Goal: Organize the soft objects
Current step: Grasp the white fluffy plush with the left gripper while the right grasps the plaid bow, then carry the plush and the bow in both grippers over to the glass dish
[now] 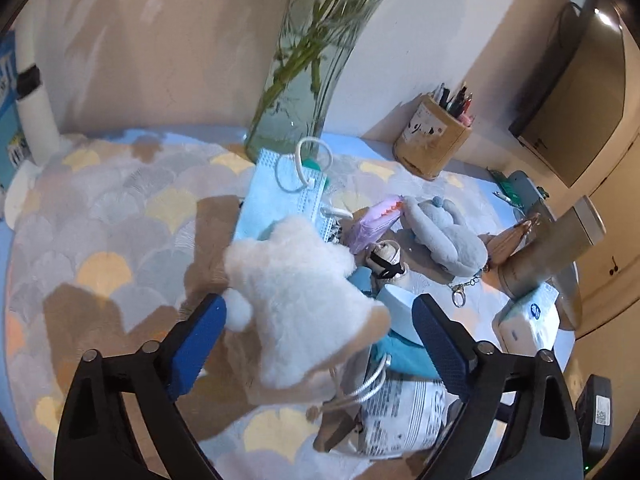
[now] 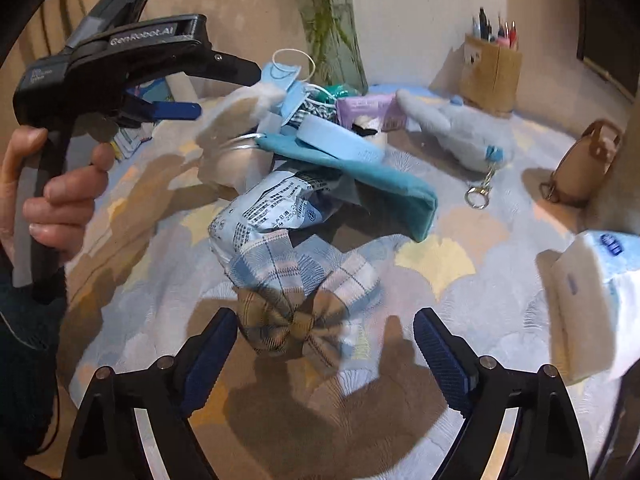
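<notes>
Nearest the right wrist lens, a plaid fabric bow [image 2: 300, 312] lies between the spread blue pads of the right gripper [image 2: 324, 344]; one end sits against the left pad [image 2: 208, 356], the right pad stands clear, so the claw is released and grips nothing. Just behind the bow lies a printed plastic packet [image 2: 264, 212], and behind that a teal cloth pouch [image 2: 372, 180] under a pale blue flat case [image 2: 340, 142].

In the left wrist view, the left gripper [image 1: 316, 332] is likewise released, with a cream plush toy [image 1: 296, 296] between its pads; whether the pads press on the toy cannot be told. In the right wrist view, a hand [image 2: 56, 200] holds this gripper by its black handle.

Further back, blue face masks [image 1: 280, 196] lie heaped against a glass vase [image 1: 300, 100] of green stems. A grey plush keychain [image 1: 444, 232] lies to the right, near a lilac tissue packet [image 1: 372, 224]. A cardboard pen holder [image 1: 432, 136] stands by the wall. A white tissue pack [image 1: 528, 320] lies at the right edge. Everything rests on a fan-patterned tablecloth [image 1: 100, 220].
</notes>
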`<state>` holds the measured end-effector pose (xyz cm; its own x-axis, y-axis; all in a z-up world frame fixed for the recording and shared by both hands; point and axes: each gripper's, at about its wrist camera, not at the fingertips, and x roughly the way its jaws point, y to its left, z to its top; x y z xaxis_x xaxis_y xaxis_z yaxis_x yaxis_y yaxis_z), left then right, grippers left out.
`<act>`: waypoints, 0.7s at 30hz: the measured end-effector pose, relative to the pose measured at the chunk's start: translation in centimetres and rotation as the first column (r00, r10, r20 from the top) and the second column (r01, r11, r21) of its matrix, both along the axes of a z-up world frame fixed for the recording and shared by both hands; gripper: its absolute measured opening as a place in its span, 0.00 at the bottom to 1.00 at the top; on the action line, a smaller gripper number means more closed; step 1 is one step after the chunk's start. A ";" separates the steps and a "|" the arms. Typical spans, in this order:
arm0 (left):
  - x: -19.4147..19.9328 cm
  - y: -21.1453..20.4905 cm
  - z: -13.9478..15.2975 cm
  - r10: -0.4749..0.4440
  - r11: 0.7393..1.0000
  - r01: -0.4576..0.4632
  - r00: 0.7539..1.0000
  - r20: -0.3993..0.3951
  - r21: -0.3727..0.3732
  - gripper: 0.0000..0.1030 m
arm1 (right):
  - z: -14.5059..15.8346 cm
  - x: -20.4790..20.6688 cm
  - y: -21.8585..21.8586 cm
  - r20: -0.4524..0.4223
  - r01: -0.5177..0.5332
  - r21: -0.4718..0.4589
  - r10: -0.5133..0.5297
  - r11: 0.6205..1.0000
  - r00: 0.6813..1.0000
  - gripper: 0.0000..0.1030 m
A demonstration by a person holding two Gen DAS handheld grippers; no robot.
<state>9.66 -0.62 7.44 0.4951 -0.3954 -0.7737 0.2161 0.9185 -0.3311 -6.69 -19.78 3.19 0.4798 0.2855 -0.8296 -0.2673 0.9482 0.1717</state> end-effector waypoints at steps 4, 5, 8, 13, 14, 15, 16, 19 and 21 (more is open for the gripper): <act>0.3 -0.6 -0.7 -0.005 0.999 0.004 1.000 0.003 0.045 0.61 | -0.5 0.5 0.2 -0.027 -0.002 0.049 0.003 0.999 1.000 0.67; 0.0 -0.4 -0.6 0.002 0.999 -0.003 1.000 0.015 0.046 0.55 | -0.7 0.4 0.3 -0.030 -0.014 0.058 0.016 0.998 0.999 0.58; -0.5 0.2 -0.1 -0.005 1.000 0.004 1.000 0.026 0.022 0.42 | -0.7 -0.2 0.8 -0.009 -0.030 0.032 0.030 0.999 1.000 0.50; -2.2 1.2 0.8 -0.014 1.000 0.015 0.998 0.054 -0.012 0.20 | 0.4 -1.7 0.3 0.040 -0.025 0.056 0.023 0.998 0.999 0.46; -2.6 1.4 1.0 -0.016 1.000 0.018 0.998 0.056 -0.026 0.17 | 0.9 -1.9 0.0 0.051 -0.015 0.055 0.013 0.998 0.999 0.46; -3.1 1.8 1.4 -0.023 0.999 0.026 0.998 0.060 -0.047 0.14 | 1.5 -2.4 -0.3 0.064 -0.005 0.050 0.001 0.999 0.998 0.46; -3.8 2.1 1.8 -0.035 0.997 0.039 0.997 0.069 -0.070 0.14 | 2.2 -2.9 -0.6 0.078 0.006 0.046 -0.009 0.999 0.997 0.46; -5.1 2.6 2.5 -0.075 0.993 0.081 0.994 0.076 -0.084 0.15 | 4.2 -4.5 -2.0 0.119 0.036 0.039 -0.040 0.999 0.992 0.47; -4.9 2.7 2.1 -0.045 0.997 0.048 0.997 0.061 -0.052 0.35 | 4.6 -4.7 -2.8 0.112 0.063 0.039 -0.067 0.997 0.991 0.47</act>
<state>4.76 2.07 9.50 0.5201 -0.4590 -0.7203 0.2788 0.8884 -0.3648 -11.40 -22.58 7.75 0.5887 0.2784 -0.7589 -0.2249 0.9582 0.1770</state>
